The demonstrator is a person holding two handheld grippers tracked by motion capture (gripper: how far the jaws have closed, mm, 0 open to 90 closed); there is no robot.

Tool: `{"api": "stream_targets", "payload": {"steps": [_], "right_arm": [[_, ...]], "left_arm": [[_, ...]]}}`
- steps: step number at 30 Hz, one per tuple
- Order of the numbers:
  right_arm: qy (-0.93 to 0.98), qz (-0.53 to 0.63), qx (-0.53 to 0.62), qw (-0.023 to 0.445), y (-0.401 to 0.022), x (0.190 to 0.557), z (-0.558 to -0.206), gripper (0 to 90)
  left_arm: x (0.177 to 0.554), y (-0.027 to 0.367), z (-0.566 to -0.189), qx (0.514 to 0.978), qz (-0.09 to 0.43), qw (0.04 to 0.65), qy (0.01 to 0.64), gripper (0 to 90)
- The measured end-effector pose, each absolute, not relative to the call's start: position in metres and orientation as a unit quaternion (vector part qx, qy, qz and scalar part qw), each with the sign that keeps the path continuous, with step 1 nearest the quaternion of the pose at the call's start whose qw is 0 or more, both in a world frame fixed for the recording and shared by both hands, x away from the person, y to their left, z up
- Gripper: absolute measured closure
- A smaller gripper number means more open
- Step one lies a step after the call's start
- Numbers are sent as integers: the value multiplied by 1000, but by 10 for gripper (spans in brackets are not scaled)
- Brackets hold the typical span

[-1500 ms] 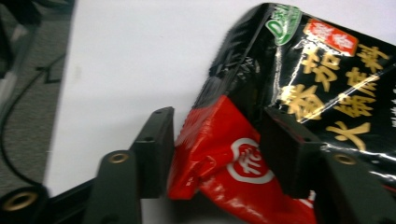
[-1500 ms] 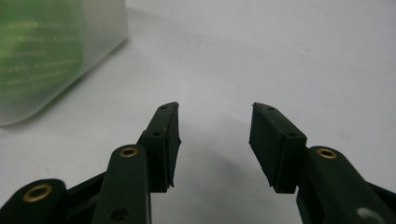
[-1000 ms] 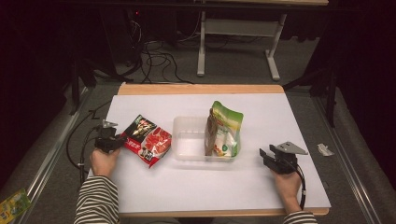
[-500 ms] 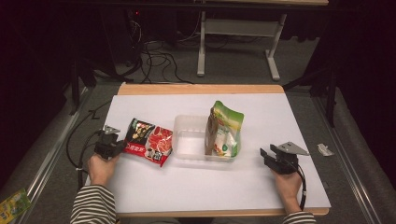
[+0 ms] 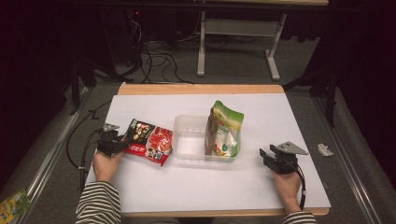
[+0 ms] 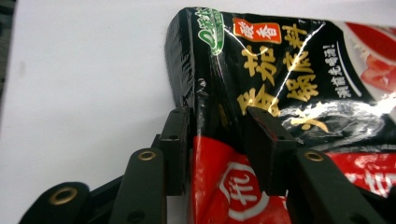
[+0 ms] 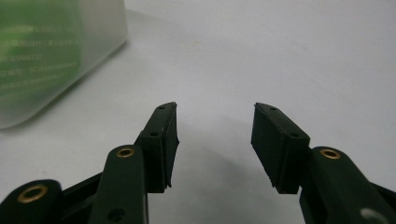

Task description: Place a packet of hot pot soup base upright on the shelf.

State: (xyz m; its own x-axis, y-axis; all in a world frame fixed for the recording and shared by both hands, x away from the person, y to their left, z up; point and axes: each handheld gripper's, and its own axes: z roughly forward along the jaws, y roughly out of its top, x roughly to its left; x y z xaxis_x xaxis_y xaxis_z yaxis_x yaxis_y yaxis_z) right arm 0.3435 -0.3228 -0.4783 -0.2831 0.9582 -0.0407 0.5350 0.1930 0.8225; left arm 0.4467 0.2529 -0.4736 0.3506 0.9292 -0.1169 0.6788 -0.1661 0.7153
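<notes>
The left gripper (image 5: 113, 141) sits at the left end of a red and black sauce packet (image 5: 148, 141) that lies flat on the white table (image 5: 187, 186), just left of a clear plastic tub (image 5: 189, 140). In the left gripper view the packet's (image 6: 280, 84) crumpled edge lies between the jaws, which have just been opening; the pads seem to stand slightly off the foil, though at this close range that is hard to judge. A green pouch (image 5: 224, 128) stands upright in the right half of the tub. The right gripper (image 5: 273, 161) rests on the table near the tub's right end, its jaws apart with bare table between them.
</notes>
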Motion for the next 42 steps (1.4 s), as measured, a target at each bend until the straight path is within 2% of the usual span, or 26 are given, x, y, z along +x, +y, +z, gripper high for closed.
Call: {"api": "stream_targets", "payload": {"steps": [6, 18, 26, 32, 42], "right_arm": [[715, 357, 524, 293, -322, 344, -478, 511], [713, 362, 525, 292, -323, 343, -478, 502], [707, 374, 524, 293, -325, 341, -477, 497], [704, 377, 524, 295, -325, 340, -477, 495], [706, 377, 521, 298, -325, 339, -477, 495]], "left_arm": [[449, 256, -476, 737, 151, 370, 546, 682], [448, 259, -472, 722, 143, 378, 561, 868], [441, 260, -460, 726, 142, 378, 556, 886], [432, 266, -445, 717, 140, 403, 551, 888], [419, 257, -405, 727, 170, 416, 519, 889]]}}
